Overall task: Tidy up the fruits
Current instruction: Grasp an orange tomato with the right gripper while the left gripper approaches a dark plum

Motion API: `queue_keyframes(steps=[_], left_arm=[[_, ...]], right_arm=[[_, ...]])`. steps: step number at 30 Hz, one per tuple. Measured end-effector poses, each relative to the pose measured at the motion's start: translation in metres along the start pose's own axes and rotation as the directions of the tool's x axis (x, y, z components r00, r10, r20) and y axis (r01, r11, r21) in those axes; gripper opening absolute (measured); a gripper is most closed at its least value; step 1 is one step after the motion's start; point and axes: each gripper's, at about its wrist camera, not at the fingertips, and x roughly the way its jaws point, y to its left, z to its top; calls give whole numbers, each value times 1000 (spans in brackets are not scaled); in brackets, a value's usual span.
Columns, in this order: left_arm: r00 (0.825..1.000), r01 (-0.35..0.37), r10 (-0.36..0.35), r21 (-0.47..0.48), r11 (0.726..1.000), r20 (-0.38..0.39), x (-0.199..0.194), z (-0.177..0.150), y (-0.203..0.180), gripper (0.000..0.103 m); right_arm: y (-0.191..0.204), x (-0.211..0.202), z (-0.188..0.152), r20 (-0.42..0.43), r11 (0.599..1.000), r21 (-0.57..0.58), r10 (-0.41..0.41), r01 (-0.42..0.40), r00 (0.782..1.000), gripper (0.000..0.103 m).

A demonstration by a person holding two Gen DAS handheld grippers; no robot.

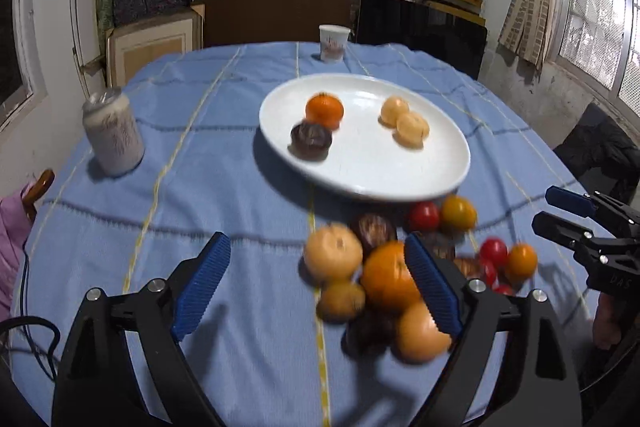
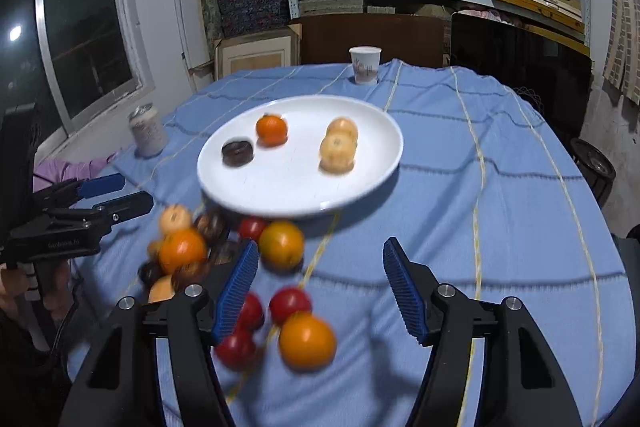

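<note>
Both tools stand wide open, holding nothing: the left gripper point(image 1: 316, 291) over bare tablecloth point(image 1: 224, 163), the right gripper point(image 2: 320, 291) above the loose fruit. The white plate point(image 1: 360, 171) carries an orange point(image 1: 324, 110), a dark fruit point(image 1: 311, 140) and two pale mandarins point(image 1: 404, 123). The remaining pile point(image 1: 384, 275) lies at the plate's 6 o'clock. Round, crowded fruit risks rolling: a finger pushed in, especially among the red tomatoes point(image 2: 256, 327), could scatter neighbours toward the table edge.

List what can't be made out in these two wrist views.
- Left view: dark fruits in the pile are motion-blurred; kind unclear.
- Left view: big orange partly hidden by the left gripper's finger.
- Right view: can label too small and blurred.
- Both views: cup print unreadable.
</note>
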Motion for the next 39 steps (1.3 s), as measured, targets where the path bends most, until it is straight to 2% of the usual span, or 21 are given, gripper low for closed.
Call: queue_keyframes(steps=[4, 7, 10, 15, 17, 22, 24, 25, 27, 30, 33, 39], left_arm=[[1000, 0, 0, 5, 1000, -16, -11, -23, 0, 86], [999, -1, 1, 1, 1000, -35, -15, -34, 0, 86], [999, 5, -5, 10, 1000, -47, -18, -41, -4, 86], [998, 25, -22, 56, 998, -62, -20, -45, -19, 86], [997, 33, -27, 79, 996, -72, -18, -47, -28, 86], [996, 46, -35, 140, 989, -80, -15, -54, -49, 86], [997, 21, -10, 154, 988, -76, -13, -54, -50, 76], [996, 16, -3, 154, 988, -86, -10, -54, -49, 68], [994, 44, -31, 125, 991, -101, -8, -54, -43, 67], [994, 64, -51, 132, 989, -100, -9, -54, -46, 59], [992, 89, -74, 151, 985, -107, -7, -56, -54, 58], [996, 48, -35, 175, 983, -79, -1, -53, -65, 58]], right_arm=[[17, -1, -25, -19, 996, -62, -63, 62, 998, 66], [15, 7, -29, -48, 994, -51, -98, 96, 994, 66], [12, 18, -30, -89, 994, -36, -105, 102, 990, 52], [19, 30, -27, -132, 992, -68, -117, 109, 984, 49], [21, 31, -27, -128, 992, -68, -110, 102, 986, 38], [11, 22, -28, -87, 997, -20, -76, 75, 993, 38], [11, 22, -29, -94, 997, -20, -70, 69, 993, 38], [12, 22, -29, -91, 998, -23, -68, 66, 994, 38], [13, 20, -29, -85, 998, -28, -67, 64, 994, 38], [11, 18, -30, -78, 998, -24, -61, 59, 995, 38], [10, 17, -30, -79, 998, -20, -57, 55, 995, 38], [9, 17, -30, -76, 998, -12, -55, 54, 996, 38]])
